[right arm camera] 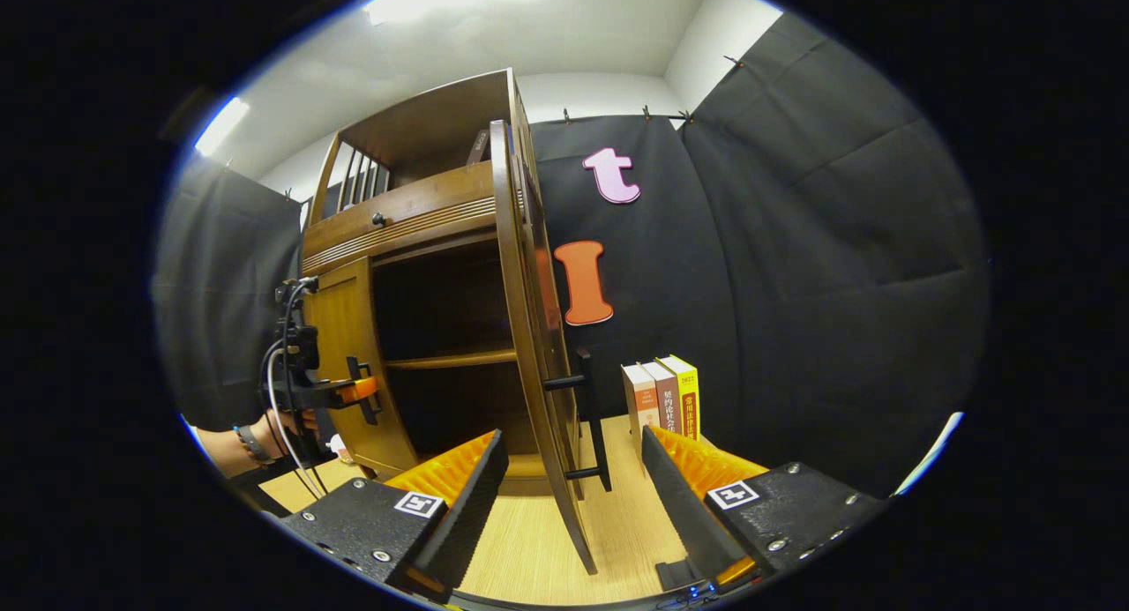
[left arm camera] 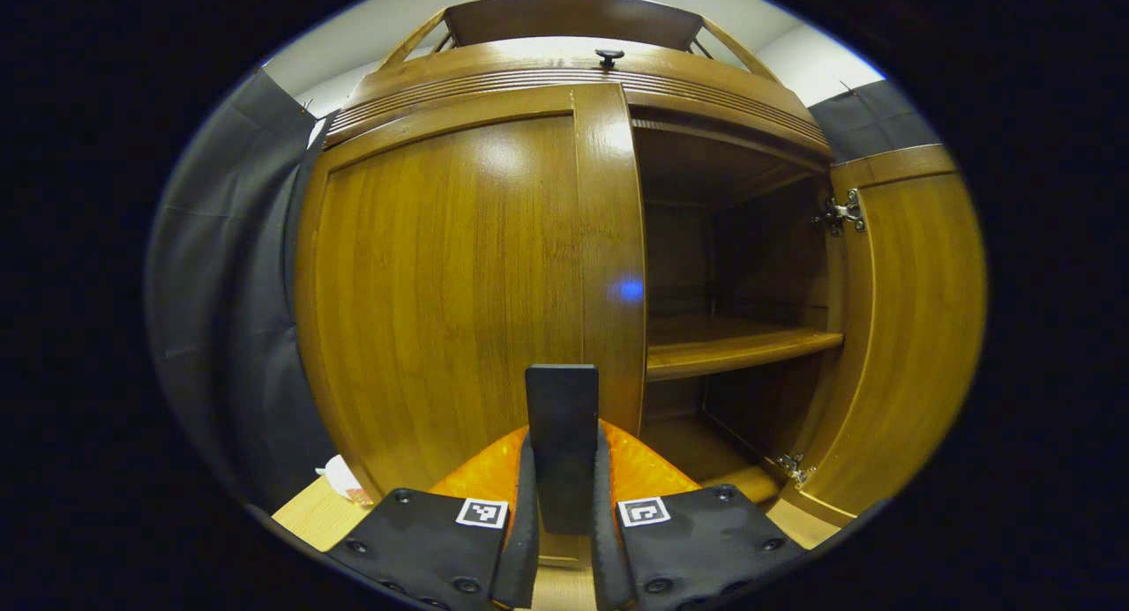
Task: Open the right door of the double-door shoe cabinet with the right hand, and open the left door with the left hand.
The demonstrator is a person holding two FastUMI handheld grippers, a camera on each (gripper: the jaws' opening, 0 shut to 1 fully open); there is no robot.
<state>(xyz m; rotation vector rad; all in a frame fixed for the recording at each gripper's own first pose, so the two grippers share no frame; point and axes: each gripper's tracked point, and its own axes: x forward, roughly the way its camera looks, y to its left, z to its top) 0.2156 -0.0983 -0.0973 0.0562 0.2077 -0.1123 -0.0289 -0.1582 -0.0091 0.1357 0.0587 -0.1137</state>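
Observation:
The wooden shoe cabinet (left arm camera: 573, 64) stands close in front in the left gripper view. Its left door (left arm camera: 441, 285) lies flat against the frame. My left gripper (left arm camera: 564, 439) is shut on that door's black vertical handle (left arm camera: 562, 399). The right door (left arm camera: 908, 329) stands swung wide, baring a shelf (left arm camera: 732, 346). In the right gripper view, the right door (right arm camera: 529, 329) is edge-on with its black handle (right arm camera: 593, 417) facing right. My right gripper (right arm camera: 573, 436) is open and holds nothing, a little short of that door's edge. A hand holds the left gripper (right arm camera: 353, 391) at the left door (right arm camera: 348, 329).
Three upright books (right arm camera: 661, 399) stand on the pale wooden floor (right arm camera: 529, 540) right of the cabinet, against the black cloth wall. A small white scrap (left arm camera: 340, 477) lies by the cabinet's lower left corner. A black knob (left arm camera: 609, 57) sits on the drawer above the doors.

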